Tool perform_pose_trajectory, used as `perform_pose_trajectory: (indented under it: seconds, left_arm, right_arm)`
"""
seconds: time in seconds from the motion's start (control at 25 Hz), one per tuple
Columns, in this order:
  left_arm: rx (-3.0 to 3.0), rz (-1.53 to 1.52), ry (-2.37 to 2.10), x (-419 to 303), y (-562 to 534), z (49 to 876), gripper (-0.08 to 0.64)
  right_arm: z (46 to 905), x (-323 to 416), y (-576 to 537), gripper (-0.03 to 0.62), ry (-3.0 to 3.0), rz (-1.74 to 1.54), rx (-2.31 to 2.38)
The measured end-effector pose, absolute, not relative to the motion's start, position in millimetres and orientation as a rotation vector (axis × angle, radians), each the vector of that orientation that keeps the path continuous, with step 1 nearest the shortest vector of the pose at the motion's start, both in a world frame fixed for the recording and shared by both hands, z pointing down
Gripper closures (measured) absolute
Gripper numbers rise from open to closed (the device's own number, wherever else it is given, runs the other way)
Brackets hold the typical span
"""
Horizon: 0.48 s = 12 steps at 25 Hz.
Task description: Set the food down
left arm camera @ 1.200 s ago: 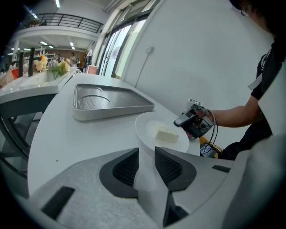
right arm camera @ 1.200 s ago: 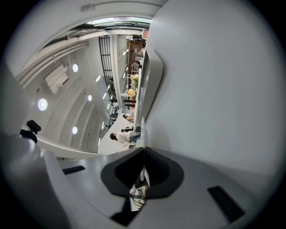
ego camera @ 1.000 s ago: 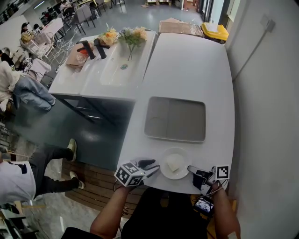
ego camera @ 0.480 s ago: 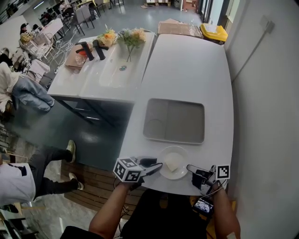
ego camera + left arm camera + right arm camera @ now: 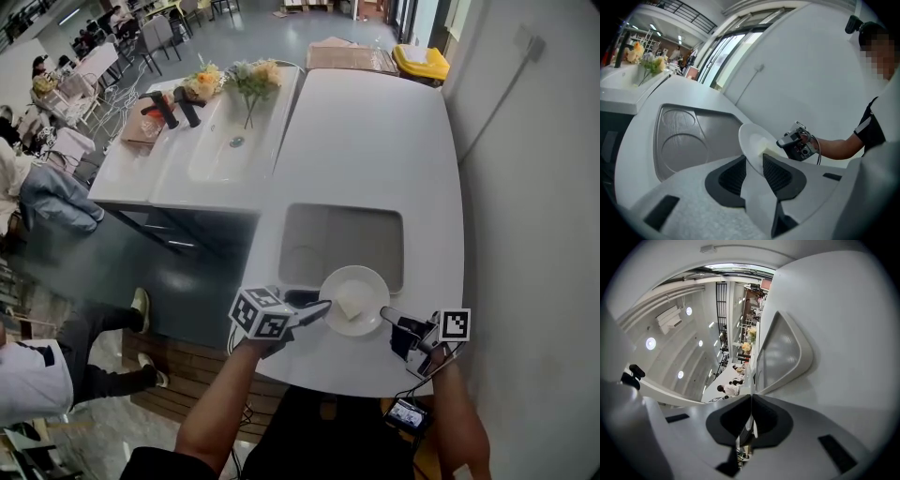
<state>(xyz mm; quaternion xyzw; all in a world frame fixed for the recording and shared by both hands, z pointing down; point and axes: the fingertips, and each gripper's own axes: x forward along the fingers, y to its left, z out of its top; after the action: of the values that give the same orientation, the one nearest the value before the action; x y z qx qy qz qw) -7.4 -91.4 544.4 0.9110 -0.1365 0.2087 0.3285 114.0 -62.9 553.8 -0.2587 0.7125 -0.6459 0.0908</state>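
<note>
A white plate (image 5: 361,281) with a pale square piece of food (image 5: 348,309) hangs over the near edge of the grey tray (image 5: 319,234) on the white counter (image 5: 375,131). My left gripper (image 5: 317,307) is shut on the plate's left rim; its jaws have just been closing on it. In the left gripper view the plate (image 5: 751,139) stands edge-up between the pads, with the food (image 5: 769,151) behind. My right gripper (image 5: 384,313) is shut on the right rim. A thin white edge shows between its jaws (image 5: 751,401).
The wall runs close along the counter's right side. A white sink unit (image 5: 202,150) with black taps (image 5: 173,103) and flowers (image 5: 246,77) lies at the back left. A yellow bin (image 5: 419,62) stands far back. A person's legs (image 5: 103,328) are on the floor at left.
Both grippers and the plate have risen and moved away from me. The plate has gone from the counter's front edge to over the tray's near edge.
</note>
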Motion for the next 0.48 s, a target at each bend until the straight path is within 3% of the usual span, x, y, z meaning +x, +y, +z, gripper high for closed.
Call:
perform_pose_trajectory:
  seconds: [0.48]
  left_arm:
    - [2.411, 0.605, -0.422, 9, -154, 554, 0.451]
  right_arm:
    - [560, 131, -127, 0.584, 2.098, -1.889, -0.885]
